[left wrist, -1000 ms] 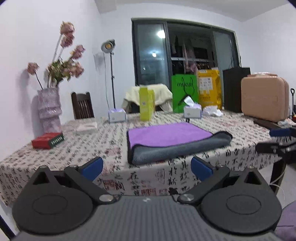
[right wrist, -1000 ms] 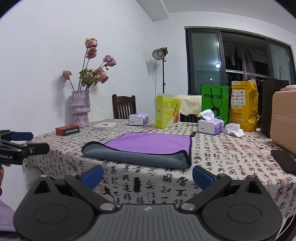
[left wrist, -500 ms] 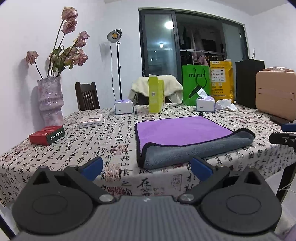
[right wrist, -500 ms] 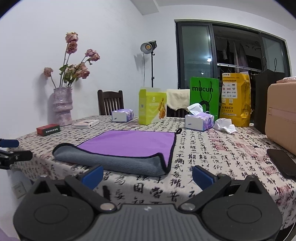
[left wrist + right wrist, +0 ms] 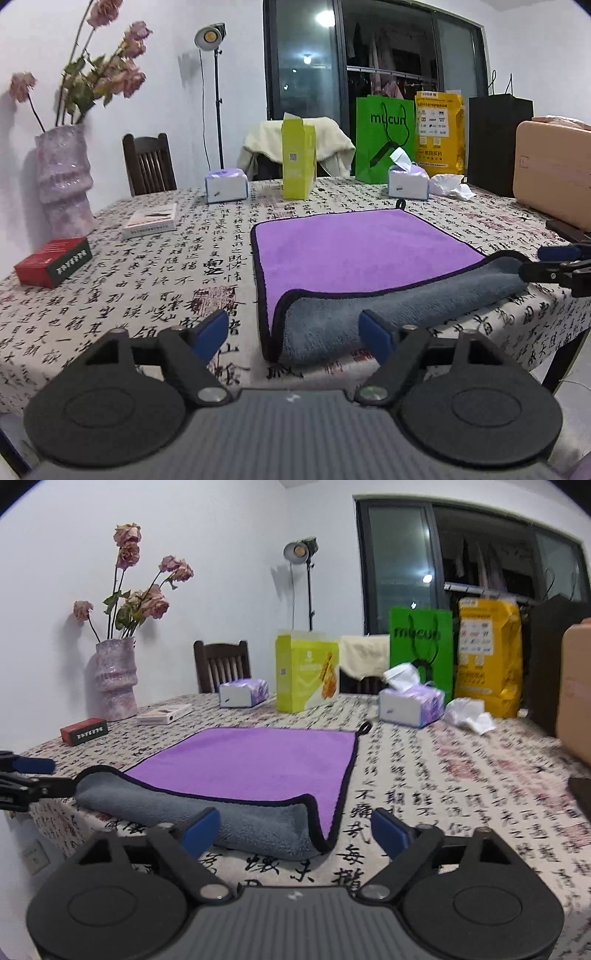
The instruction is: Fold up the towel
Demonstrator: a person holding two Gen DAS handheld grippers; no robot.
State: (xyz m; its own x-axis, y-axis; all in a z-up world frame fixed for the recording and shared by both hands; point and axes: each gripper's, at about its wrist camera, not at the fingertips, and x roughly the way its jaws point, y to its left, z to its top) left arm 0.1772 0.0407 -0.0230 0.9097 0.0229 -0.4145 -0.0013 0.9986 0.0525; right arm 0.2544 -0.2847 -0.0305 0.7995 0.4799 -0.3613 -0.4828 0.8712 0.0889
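A towel, purple on top and grey underneath (image 5: 362, 254), lies on the patterned tablecloth near the table's front edge, its near edge rolled up to show the grey side. It also shows in the right wrist view (image 5: 251, 764). My left gripper (image 5: 293, 334) is open and empty, its fingertips just short of the towel's near left corner. My right gripper (image 5: 295, 829) is open and empty, just short of the near right corner. Each gripper appears at the edge of the other's view.
On the table stand a vase of dried flowers (image 5: 62, 181), a red box (image 5: 53, 262), a white box (image 5: 149, 220), two tissue boxes (image 5: 226, 185), a yellow-green carton (image 5: 298, 158), bags (image 5: 384, 142) and a tan case (image 5: 552, 170). A chair (image 5: 147, 164) stands behind.
Both grippers have moved forward and closer to the towel's near corners; the towel now fills more of each view. The towel has not moved.
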